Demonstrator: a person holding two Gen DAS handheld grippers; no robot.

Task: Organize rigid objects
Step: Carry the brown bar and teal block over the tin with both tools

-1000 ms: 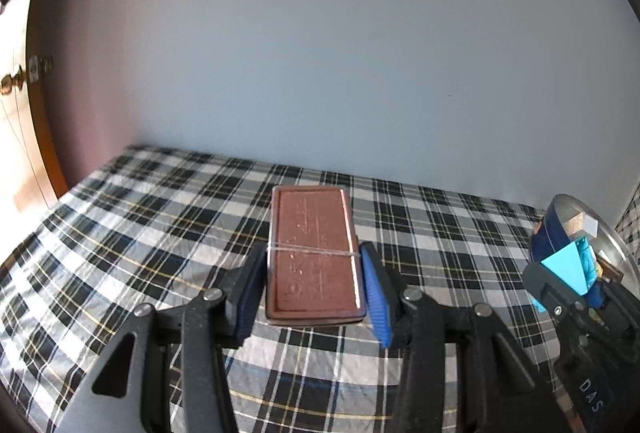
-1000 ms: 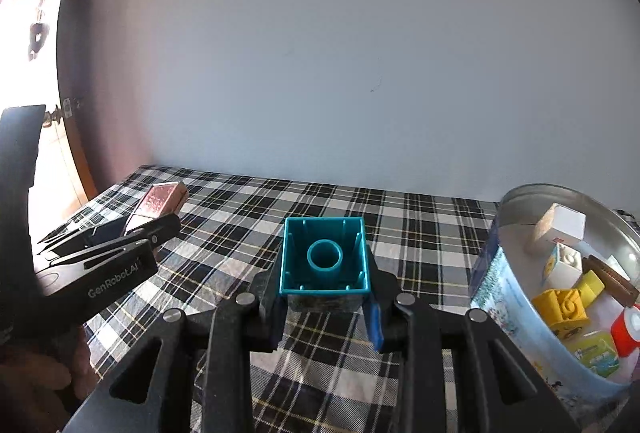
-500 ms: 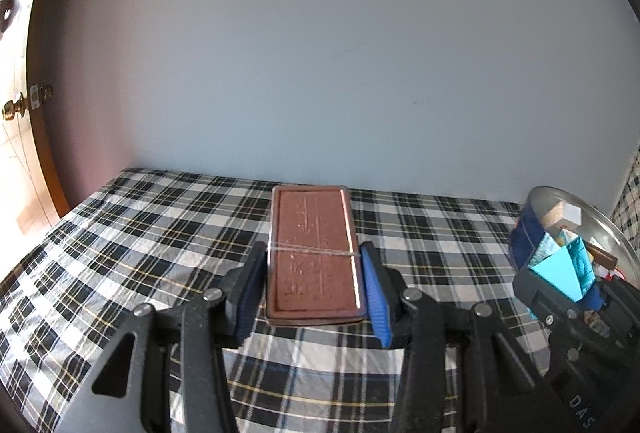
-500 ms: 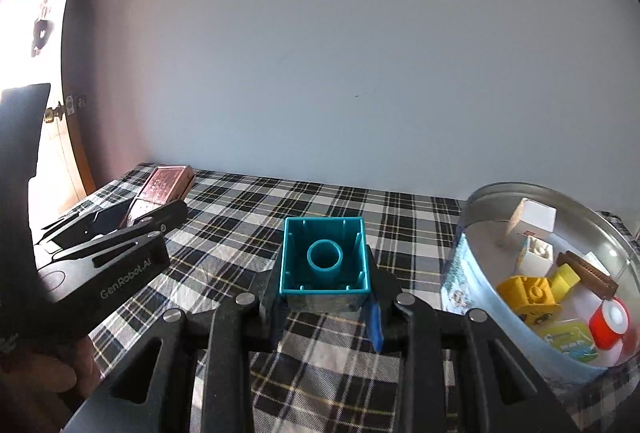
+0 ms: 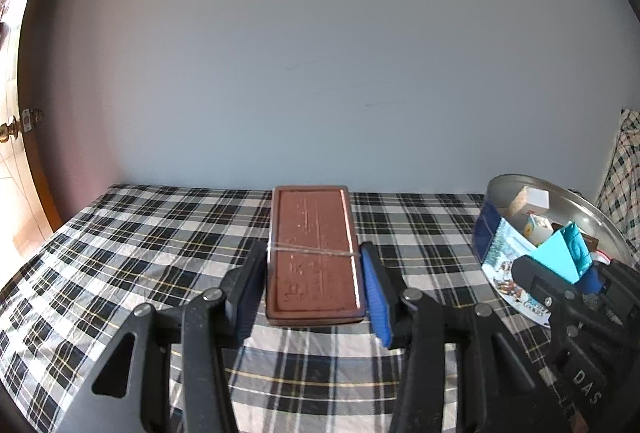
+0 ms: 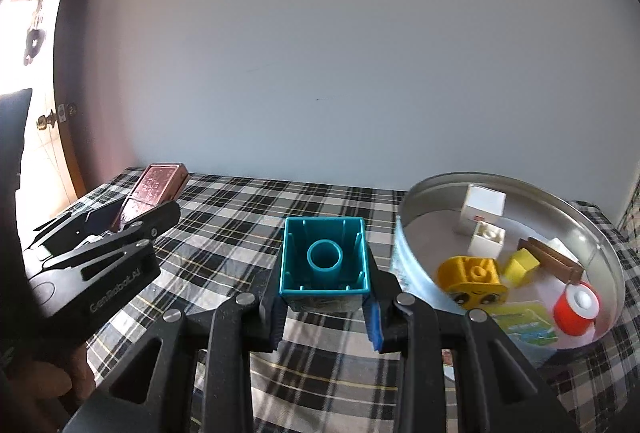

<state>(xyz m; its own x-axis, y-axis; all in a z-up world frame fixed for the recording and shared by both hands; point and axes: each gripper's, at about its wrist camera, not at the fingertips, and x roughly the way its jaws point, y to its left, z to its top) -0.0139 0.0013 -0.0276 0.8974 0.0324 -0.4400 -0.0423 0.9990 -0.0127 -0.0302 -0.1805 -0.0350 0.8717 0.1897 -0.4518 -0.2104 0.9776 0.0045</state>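
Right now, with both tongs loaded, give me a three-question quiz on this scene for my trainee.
1. True or false: the left tongs grip a brown rectangular tin by its long sides.
2. The teal building block in the right tongs shows the camera its: A) studded top B) hollow underside C) a flat side wall.
3. Fill in: the yellow smiley-face block lies inside the round metal ____.

Key: 1 true; 2 B; 3 tin.
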